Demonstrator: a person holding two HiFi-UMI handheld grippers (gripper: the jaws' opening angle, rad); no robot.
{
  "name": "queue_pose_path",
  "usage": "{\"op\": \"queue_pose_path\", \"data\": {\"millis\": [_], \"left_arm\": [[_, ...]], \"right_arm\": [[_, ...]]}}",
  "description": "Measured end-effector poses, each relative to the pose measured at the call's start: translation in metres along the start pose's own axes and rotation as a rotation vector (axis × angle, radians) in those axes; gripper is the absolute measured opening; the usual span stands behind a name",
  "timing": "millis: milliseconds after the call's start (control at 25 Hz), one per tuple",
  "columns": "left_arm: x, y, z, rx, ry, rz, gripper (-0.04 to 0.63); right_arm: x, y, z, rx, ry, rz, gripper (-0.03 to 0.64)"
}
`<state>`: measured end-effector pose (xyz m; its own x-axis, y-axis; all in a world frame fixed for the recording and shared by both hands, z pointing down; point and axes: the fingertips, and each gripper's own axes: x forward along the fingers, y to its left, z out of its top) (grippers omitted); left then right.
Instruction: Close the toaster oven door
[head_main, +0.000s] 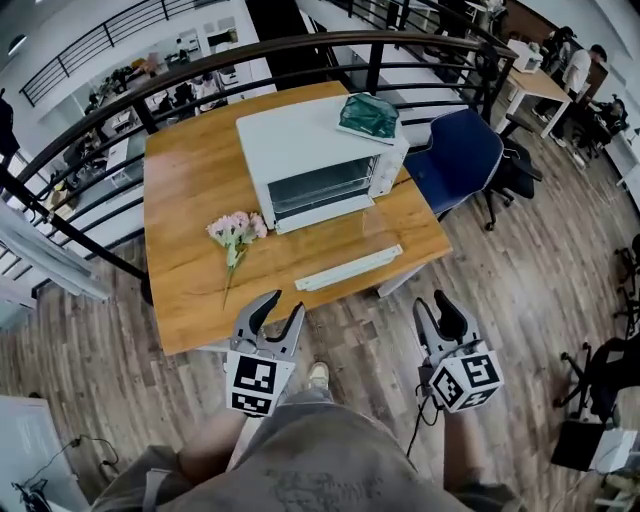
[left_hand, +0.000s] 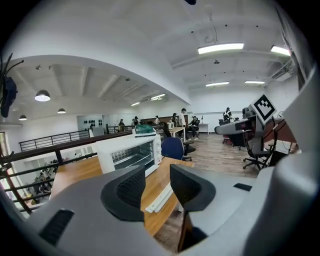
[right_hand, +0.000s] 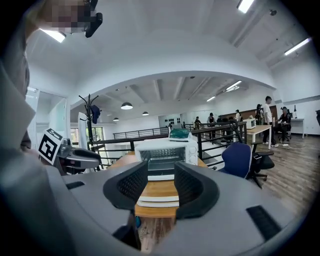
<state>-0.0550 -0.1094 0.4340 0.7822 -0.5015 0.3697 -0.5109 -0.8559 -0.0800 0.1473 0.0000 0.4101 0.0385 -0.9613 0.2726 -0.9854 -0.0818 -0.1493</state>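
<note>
A white toaster oven (head_main: 320, 160) stands at the back of a wooden table (head_main: 190, 190). Its glass door (head_main: 335, 240) lies folded down flat toward me, with the white handle bar (head_main: 348, 268) near the table's front edge. My left gripper (head_main: 283, 308) is open and holds nothing; it hovers just off the front edge, left of the handle. The right gripper (head_main: 434, 305), also open and holding nothing, hangs over the floor right of the table corner. The left gripper view shows the oven (left_hand: 131, 152) beyond the jaws (left_hand: 157, 187). In the right gripper view the oven (right_hand: 165, 155) and handle (right_hand: 157, 200) lie straight ahead of the jaws (right_hand: 161, 187).
A bunch of pink flowers (head_main: 237, 232) lies on the table left of the open door. A green bag (head_main: 368, 115) rests on the oven's top. A blue office chair (head_main: 458, 158) stands right of the table, and a black railing (head_main: 300, 45) curves behind it.
</note>
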Motion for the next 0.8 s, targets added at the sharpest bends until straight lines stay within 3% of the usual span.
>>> {"op": "queue_pose_path", "data": {"millis": [520, 800], "left_arm": [[0.051, 0.019, -0.097, -0.129, 0.201, -0.001, 0.158], [0.077, 0.019, -0.131, -0.168, 0.291, 0.082, 0.166]], "right_arm": [[0.084, -0.034, -0.087, -0.013, 0.204, 0.007, 0.161], [0.113, -0.065, -0.129, -0.006, 0.295, 0.065, 0.161]]}}
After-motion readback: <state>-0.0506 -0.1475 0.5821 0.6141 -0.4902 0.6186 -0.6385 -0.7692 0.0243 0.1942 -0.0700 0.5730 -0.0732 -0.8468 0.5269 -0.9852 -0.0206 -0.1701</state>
